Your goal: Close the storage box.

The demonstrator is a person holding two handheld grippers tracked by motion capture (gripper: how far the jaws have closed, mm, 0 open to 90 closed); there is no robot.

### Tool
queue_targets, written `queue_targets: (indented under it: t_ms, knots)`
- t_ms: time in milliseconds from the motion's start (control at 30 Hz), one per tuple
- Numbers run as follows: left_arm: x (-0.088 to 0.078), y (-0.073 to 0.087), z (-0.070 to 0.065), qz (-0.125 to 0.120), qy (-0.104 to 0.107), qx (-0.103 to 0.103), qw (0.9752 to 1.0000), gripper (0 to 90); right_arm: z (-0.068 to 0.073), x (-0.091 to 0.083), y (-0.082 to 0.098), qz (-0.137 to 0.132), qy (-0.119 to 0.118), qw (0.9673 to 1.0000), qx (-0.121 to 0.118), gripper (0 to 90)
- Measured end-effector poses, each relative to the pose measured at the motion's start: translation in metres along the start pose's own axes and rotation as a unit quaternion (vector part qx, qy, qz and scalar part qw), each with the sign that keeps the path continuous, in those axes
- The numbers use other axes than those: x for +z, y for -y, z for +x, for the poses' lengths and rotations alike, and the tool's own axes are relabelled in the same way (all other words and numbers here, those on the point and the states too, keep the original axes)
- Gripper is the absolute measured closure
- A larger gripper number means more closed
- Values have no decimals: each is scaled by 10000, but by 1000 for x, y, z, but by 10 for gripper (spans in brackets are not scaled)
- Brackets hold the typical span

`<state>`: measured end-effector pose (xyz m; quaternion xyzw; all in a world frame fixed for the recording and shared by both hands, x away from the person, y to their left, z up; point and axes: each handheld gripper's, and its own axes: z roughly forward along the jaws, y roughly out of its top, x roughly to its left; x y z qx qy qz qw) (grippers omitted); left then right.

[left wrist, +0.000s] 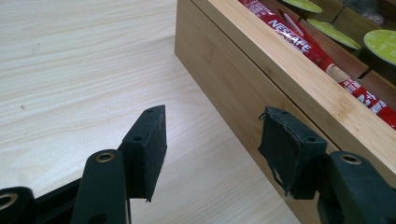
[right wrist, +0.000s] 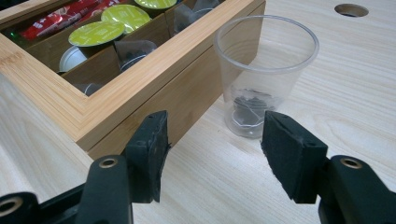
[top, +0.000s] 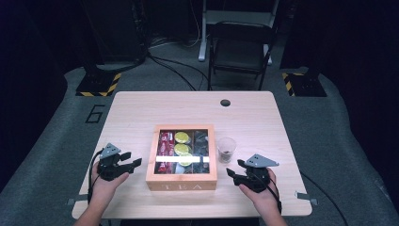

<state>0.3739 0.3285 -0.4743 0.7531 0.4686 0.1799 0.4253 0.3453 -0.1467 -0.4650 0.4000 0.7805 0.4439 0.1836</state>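
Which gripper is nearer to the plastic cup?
The right gripper. It is just in front of the cup, jaws open toward it. The left gripper is on the other side of the tea box, so the box lies between.

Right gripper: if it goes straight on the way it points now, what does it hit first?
Most likely the clear plastic cup, which stands just ahead between the open jaws of the right gripper. The corner of the wooden tea box lies close to the left jaw's path; depth is hard to judge.

Pale wooden table (top: 141,113) bears a tea box (top: 181,181) and plastic cup (top: 226,149)
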Motion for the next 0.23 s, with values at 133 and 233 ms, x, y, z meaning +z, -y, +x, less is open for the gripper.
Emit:
queue_targets:
  t_ms: [133, 233]
  knots:
    - [2, -1, -1, 50, 4, 52, 10000, 415, 0, 1, 2, 63, 16, 10000, 14, 409]
    - [4, -1, -1, 27, -47, 41, 10000, 417, 0, 0, 2, 44, -14, 10000, -34, 410]
